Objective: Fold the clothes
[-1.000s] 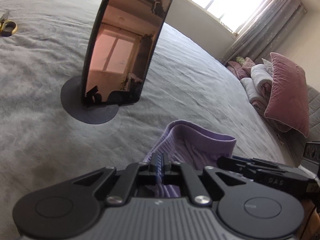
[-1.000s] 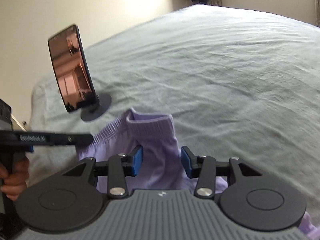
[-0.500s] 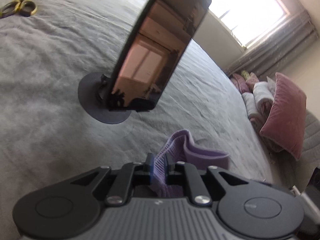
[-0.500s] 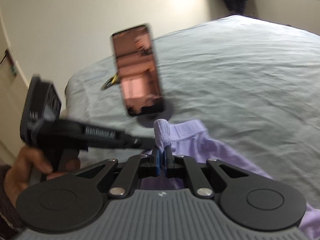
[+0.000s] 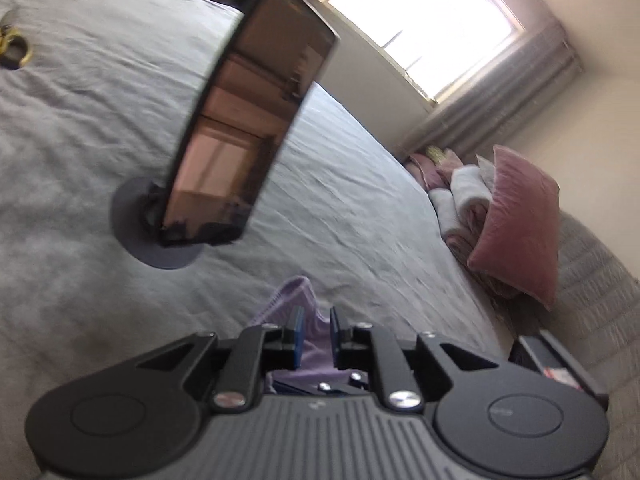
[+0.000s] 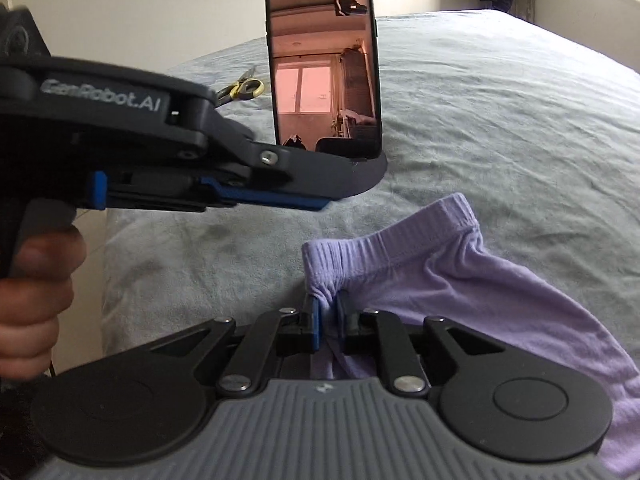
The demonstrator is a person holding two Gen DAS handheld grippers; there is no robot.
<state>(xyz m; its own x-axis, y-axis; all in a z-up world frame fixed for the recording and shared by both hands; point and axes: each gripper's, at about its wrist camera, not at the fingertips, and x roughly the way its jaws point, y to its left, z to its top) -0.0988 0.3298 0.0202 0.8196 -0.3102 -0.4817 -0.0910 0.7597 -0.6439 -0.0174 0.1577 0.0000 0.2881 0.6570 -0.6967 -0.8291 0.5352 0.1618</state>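
A lilac garment with a ribbed elastic waistband [image 6: 460, 272] lies on the grey bed cover [image 6: 500, 100]. My right gripper [image 6: 327, 322] is shut on a corner of the waistband and bunches it. My left gripper [image 5: 313, 330] has its jaws a small way apart, with a bit of the lilac garment [image 5: 294, 300] showing between and beyond them; I cannot tell whether the pads touch it. In the right wrist view the left gripper [image 6: 312, 200] hangs above the bed, left of the garment, with nothing visibly in it.
A phone [image 6: 324, 60] stands upright on a round dark base [image 5: 160, 236] just beyond the garment. Yellow-handled scissors [image 6: 240, 88] lie behind it. Pink pillows and folded blankets [image 5: 516, 216] are stacked at the bed's far side under a window.
My left gripper's jaws have parted from the waistband fold and the gripper has lifted away. My right gripper, open a second ago, has closed on the waistband corner and holds it.
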